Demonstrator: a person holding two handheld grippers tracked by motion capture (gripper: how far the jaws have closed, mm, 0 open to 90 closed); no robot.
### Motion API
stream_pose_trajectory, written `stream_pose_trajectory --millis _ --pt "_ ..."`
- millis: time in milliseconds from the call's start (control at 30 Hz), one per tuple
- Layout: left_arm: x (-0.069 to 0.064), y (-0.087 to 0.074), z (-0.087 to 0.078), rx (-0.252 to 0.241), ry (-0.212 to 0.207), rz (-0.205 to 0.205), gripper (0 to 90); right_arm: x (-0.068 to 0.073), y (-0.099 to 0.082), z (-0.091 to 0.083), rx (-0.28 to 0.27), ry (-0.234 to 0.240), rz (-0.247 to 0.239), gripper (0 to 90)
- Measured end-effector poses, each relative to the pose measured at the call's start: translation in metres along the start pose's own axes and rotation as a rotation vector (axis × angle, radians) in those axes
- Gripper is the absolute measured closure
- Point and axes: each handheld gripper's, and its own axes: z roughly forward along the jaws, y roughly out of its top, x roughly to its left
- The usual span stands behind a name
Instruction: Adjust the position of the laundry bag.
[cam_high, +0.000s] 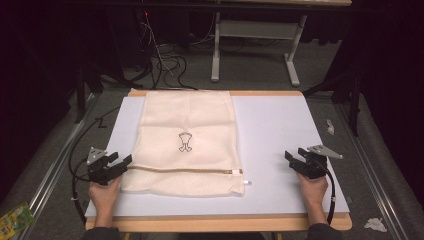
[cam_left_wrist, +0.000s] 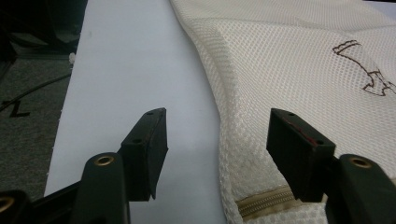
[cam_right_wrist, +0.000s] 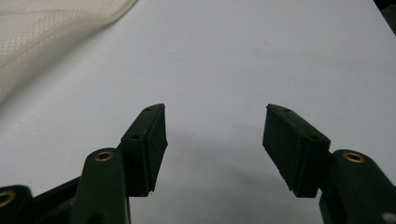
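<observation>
While the white table (cam_high: 280, 130) carries it flat on its left half, the cream mesh laundry bag (cam_high: 187, 140) lies with its zipper (cam_left_wrist: 264, 201) along the near edge. Just beside its near-left corner rests the left gripper (cam_high: 121, 162), jaws wide and holding nothing. Well apart on bare board sits the right gripper (cam_high: 294, 156), equally wide and empty.

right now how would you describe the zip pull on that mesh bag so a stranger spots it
On the white table lies a cream mesh bag, left of the middle. A zip runs across its near end; the pull sits at the zip's right end, a small metal tab beside the bag's white corner tag.
</observation>
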Motion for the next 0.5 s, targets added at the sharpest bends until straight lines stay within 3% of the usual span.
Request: stream_pose_trajectory --millis 333,433,500 --pt "0.0007 0.0010 0.0013 0.016 -0.023 0.000 34.2 0.0020 0.0012 0.0022 0.029 0.002 -0.019 38.3" --pt "0.0041 0.0016 0.0021 0.020 -0.031 -0.027 34.0 0.0032 0.0015 0.0025 0.031 -0.001 -0.038 35.6" --pt "0.0062 0.0022 0.0023 0.026 -0.043 -0.041 34.3 0.0013 0.0018 0.0019 0.031 0.013 -0.021 35.1"
